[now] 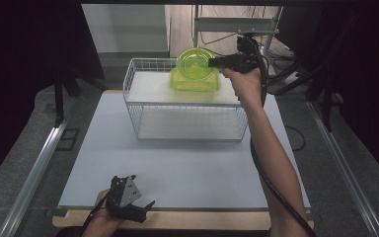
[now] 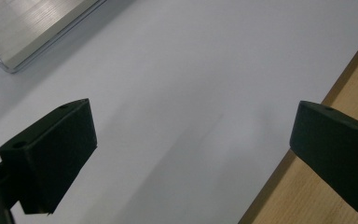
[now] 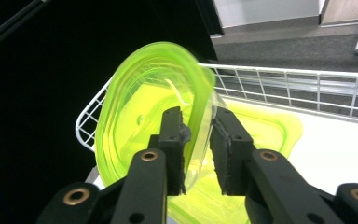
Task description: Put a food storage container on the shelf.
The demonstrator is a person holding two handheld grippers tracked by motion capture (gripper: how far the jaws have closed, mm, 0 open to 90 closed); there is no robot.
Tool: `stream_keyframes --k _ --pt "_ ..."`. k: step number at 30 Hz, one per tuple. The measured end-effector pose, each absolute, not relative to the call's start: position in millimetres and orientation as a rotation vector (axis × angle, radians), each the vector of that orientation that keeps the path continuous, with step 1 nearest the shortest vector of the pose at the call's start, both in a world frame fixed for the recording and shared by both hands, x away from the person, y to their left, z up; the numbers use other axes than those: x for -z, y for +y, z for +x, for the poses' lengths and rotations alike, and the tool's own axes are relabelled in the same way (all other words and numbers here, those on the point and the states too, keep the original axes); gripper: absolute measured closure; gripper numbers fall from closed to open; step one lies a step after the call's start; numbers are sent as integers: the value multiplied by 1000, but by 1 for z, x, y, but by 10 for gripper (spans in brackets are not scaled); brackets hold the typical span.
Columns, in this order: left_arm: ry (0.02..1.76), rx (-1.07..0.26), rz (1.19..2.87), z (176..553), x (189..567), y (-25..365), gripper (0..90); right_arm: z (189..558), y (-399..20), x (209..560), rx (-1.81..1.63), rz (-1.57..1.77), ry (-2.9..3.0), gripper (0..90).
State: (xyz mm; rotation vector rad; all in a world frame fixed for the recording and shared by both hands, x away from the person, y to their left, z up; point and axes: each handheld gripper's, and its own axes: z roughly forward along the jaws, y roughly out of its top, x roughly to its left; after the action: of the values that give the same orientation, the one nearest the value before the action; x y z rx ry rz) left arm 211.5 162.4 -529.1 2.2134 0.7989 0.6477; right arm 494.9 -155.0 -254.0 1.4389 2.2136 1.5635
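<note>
With its jaws loosened around the green lid's rim, the right gripper risks letting it topple off the container beneath.

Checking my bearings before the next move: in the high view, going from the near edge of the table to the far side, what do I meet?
Left gripper at the near edge → bare white table surface → wire basket → green container on the basket's upper shelf, with the green lid standing on edge over it.

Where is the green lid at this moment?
In the high view the green lid stands tilted on edge over the green container, on the wire basket's top shelf, its rim between the right gripper's jaws.
</note>
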Motion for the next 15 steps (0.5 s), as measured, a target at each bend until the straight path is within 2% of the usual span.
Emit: stream_keyframes --k 5,15 --pt "799 -646 2211 211 529 162 3 497 -153 254 -1546 1443 2202 736" --pt "796 -641 2220 212 530 162 3 502 -152 257 -1514 1451 2171 677"
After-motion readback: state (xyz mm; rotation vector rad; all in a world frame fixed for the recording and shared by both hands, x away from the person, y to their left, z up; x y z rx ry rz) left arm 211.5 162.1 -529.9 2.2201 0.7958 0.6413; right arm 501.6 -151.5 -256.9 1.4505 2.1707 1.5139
